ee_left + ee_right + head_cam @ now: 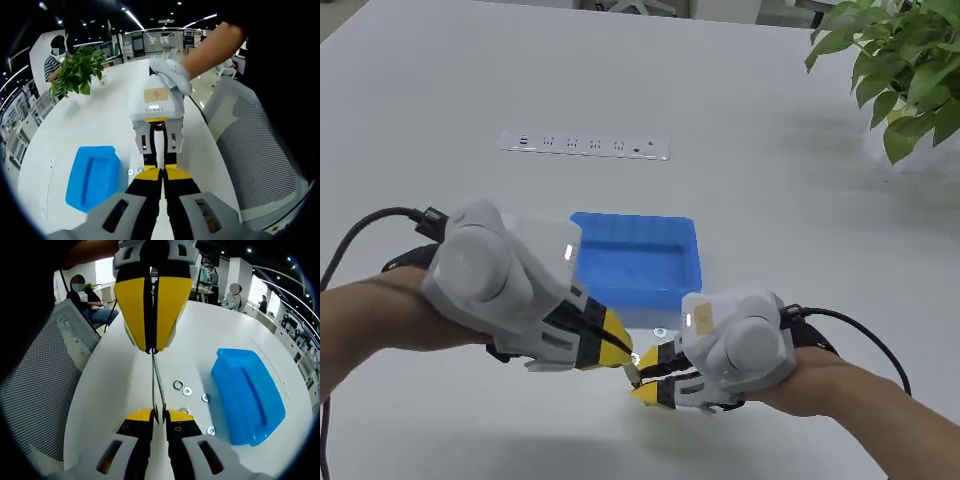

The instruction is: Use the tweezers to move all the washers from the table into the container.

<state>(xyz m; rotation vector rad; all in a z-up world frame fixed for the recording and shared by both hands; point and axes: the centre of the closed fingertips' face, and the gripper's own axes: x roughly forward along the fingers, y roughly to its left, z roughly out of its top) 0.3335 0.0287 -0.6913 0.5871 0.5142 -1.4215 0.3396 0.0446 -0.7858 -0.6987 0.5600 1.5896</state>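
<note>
Thin metal tweezers (156, 385) span the gap between my two grippers, which face each other tip to tip. My left gripper (620, 350) is shut on the tweezers' joined end. My right gripper (159, 417) is shut on the two prongs at the other end. Several small washers (178, 385) lie on the white table beside the tweezers, between them and the blue container (250, 395). One washer (660, 333) shows just in front of the container (640, 290), whose rim is a little beyond both grippers. In the left gripper view the container (95, 175) sits to the left, with two washers (131, 171) next to it.
A white power strip (585, 145) lies on the table (770, 200) beyond the container. A potted plant (910, 70) stands at the far right corner. A mesh chair (250, 150) is at the table's near edge. People sit in the background.
</note>
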